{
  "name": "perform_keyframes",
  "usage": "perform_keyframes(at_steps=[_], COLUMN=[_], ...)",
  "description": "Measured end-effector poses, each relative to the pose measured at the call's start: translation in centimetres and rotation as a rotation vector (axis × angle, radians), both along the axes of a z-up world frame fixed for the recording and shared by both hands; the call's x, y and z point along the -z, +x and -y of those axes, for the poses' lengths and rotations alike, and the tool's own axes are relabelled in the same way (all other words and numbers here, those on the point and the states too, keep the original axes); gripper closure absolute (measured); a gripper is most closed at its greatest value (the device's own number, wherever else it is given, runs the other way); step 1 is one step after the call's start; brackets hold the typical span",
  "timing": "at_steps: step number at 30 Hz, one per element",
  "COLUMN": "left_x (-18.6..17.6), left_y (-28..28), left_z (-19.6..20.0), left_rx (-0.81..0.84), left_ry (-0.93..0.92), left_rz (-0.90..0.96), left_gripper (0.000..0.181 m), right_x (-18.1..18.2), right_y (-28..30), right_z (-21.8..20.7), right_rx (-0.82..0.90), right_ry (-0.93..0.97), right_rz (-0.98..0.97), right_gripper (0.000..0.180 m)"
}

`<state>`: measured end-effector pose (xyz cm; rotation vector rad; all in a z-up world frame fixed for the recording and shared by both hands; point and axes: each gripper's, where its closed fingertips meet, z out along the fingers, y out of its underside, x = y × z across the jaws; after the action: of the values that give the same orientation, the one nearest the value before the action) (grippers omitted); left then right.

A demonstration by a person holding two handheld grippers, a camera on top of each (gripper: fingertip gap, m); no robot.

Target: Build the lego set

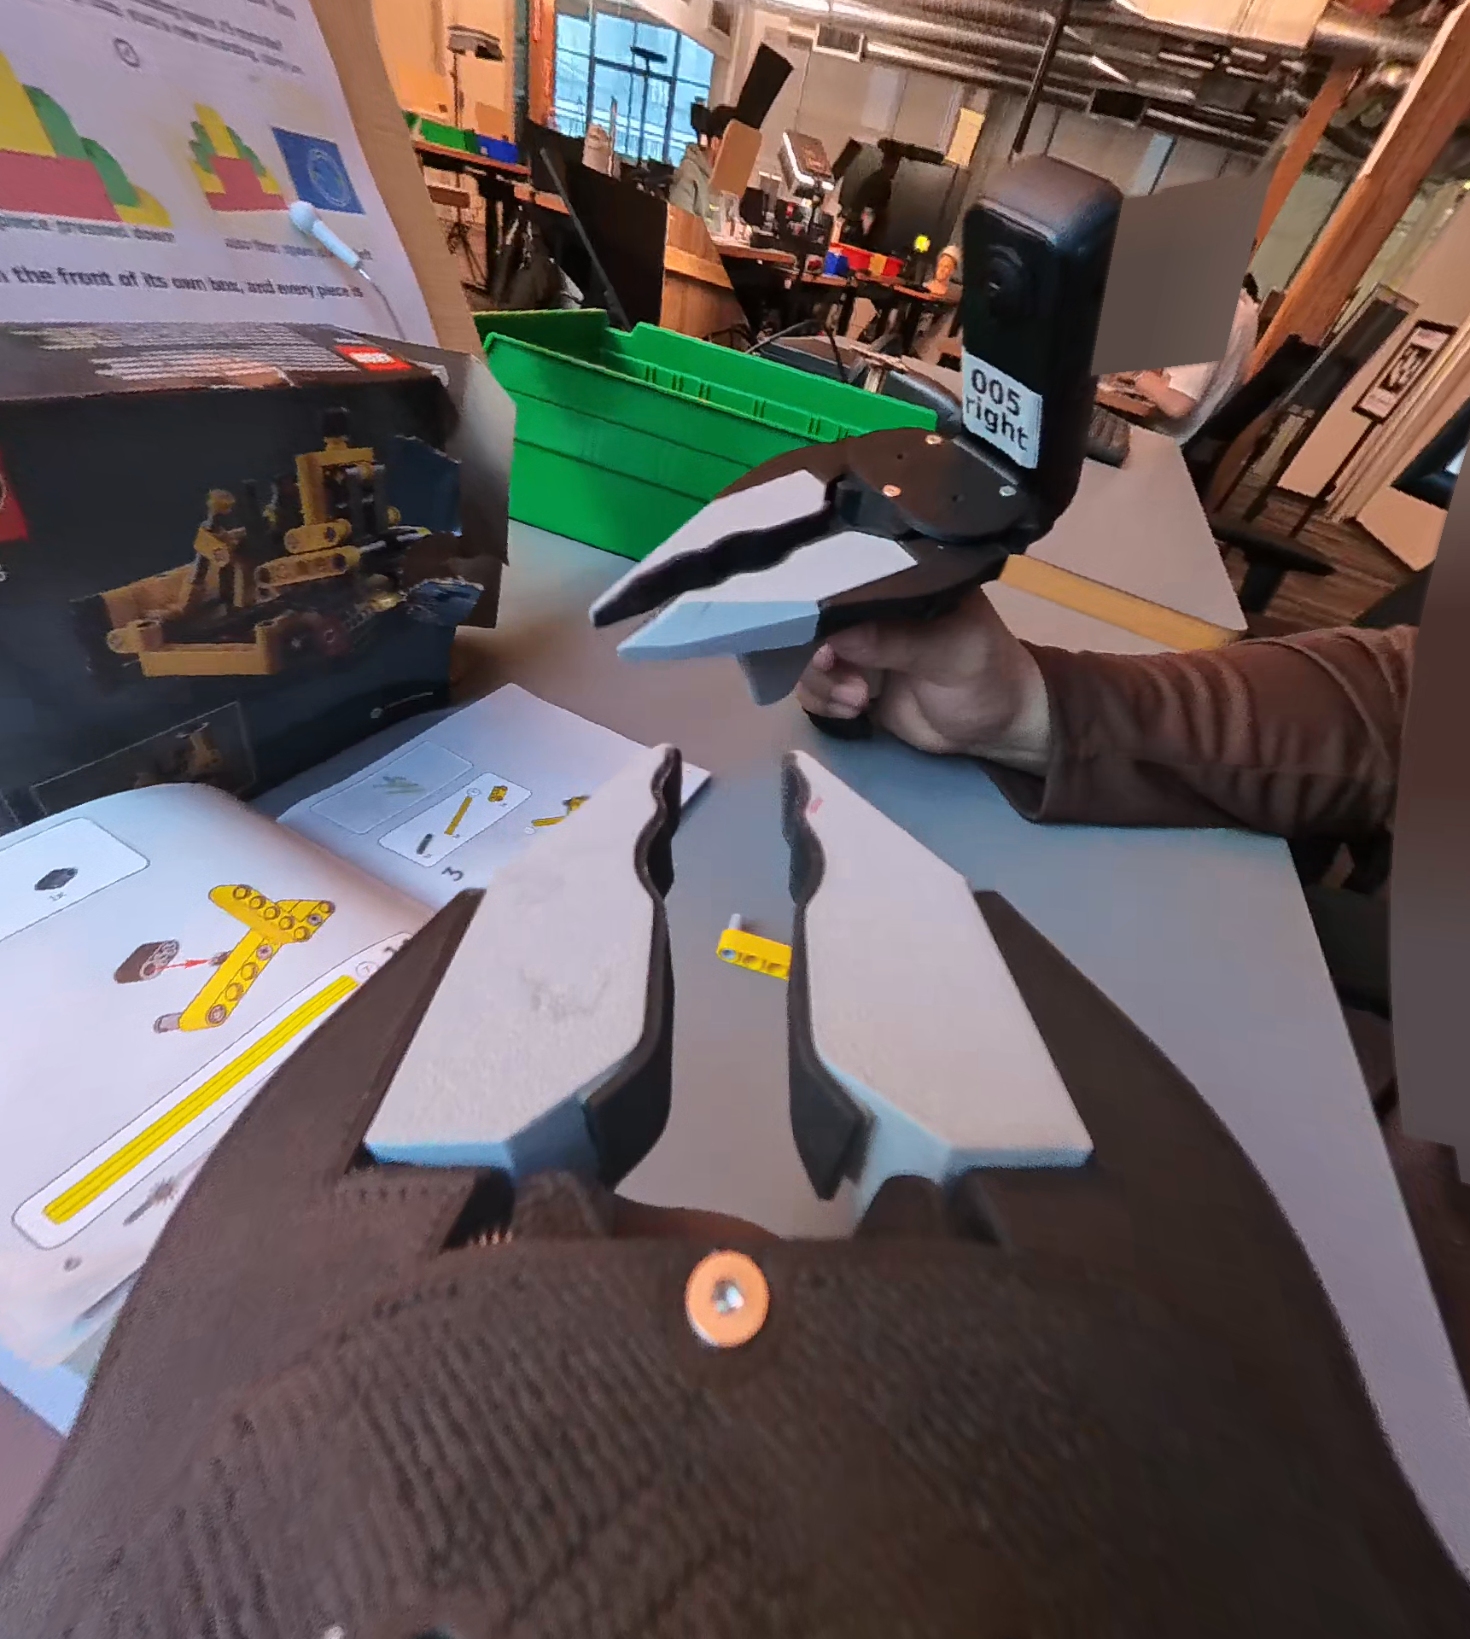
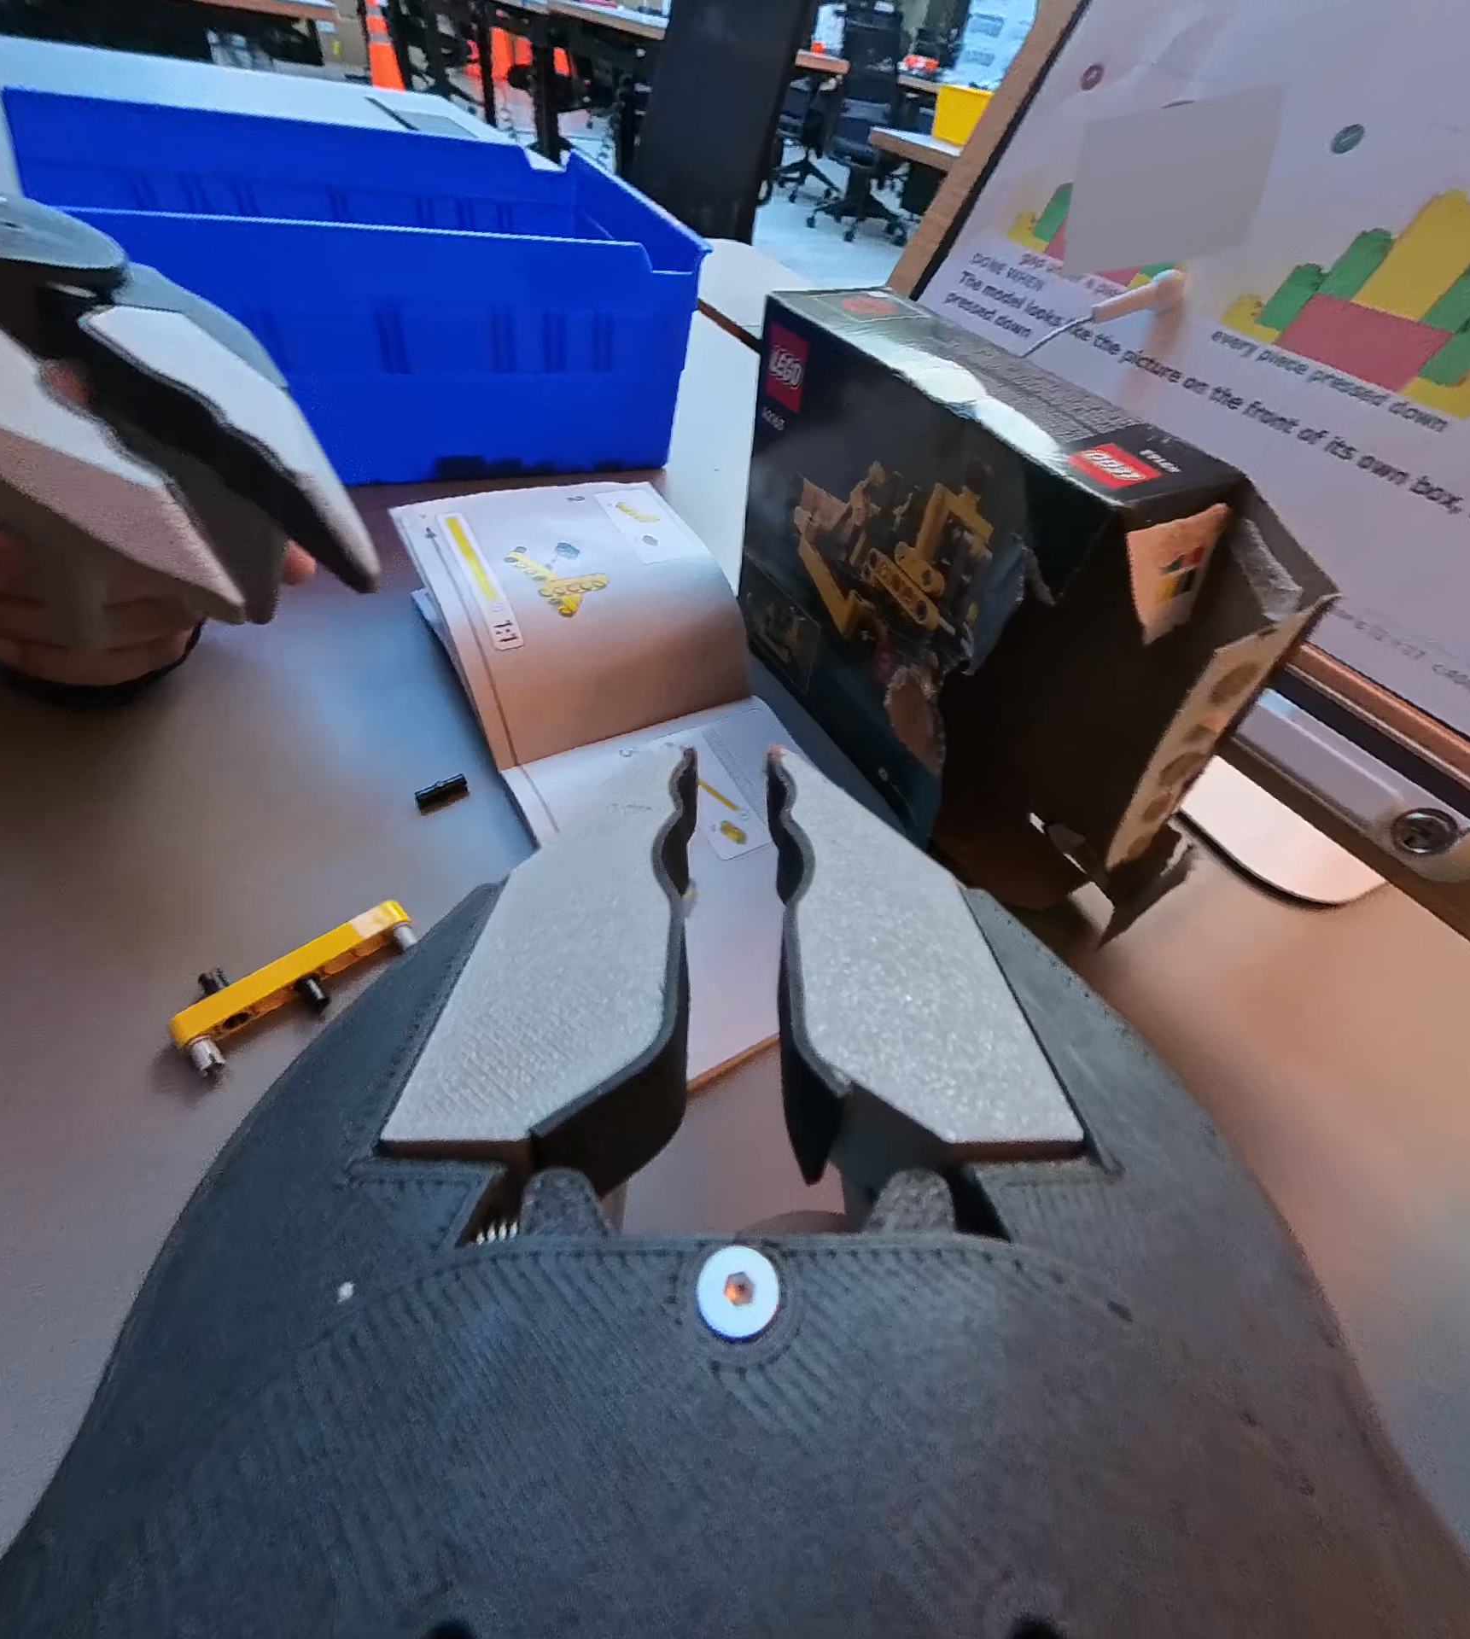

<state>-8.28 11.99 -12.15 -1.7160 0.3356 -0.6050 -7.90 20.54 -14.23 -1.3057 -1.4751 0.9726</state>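
A yellow beam [image 2: 288, 980] with black and grey pins in it lies on the grey table, left of my right gripper [image 2: 730, 763]; in the left wrist view the beam [image 1: 751, 951] shows between my fingers, below them. A loose black pin [image 2: 440, 791] lies beside the open instruction booklet [image 2: 589, 621]. My left gripper [image 1: 727, 767] is open and empty above the table; it also shows in the right wrist view [image 2: 306, 576]. My right gripper is open and empty over the booklet's edge; it also shows in the left wrist view [image 1: 616, 630].
The set's black box [image 1: 182, 550] stands behind the booklet [image 1: 137, 993], also seen in the right wrist view [image 2: 980, 568]. A printed sheet on a board [image 2: 1299, 293] leans behind it. A green bin [image 1: 669, 426] and a blue bin [image 2: 359, 293] stand at the table's far sides.
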Motion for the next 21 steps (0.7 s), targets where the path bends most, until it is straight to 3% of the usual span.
perform_keyframes(at_steps=[1,10,21], left_x=[0.0,0.3,1.4], left_y=[0.1,1.0,0.4], left_z=[0.0,0.2,-0.2], left_rx=[-0.001,-0.004,-0.054], left_ry=[0.006,0.035,-0.005], left_rz=[-0.013,-0.109,-0.209], left_gripper=[0.161,0.162,0.163], right_x=[-0.1,-0.1,1.2], right_y=[0.1,0.8,0.3], right_z=[-0.3,-2.6,-2.2], right_rx=[0.016,0.139,0.149], right_ry=[0.0,0.025,0.157], right_rz=[-0.004,-0.006,0.077], right_gripper=[0.167,0.163,0.162])
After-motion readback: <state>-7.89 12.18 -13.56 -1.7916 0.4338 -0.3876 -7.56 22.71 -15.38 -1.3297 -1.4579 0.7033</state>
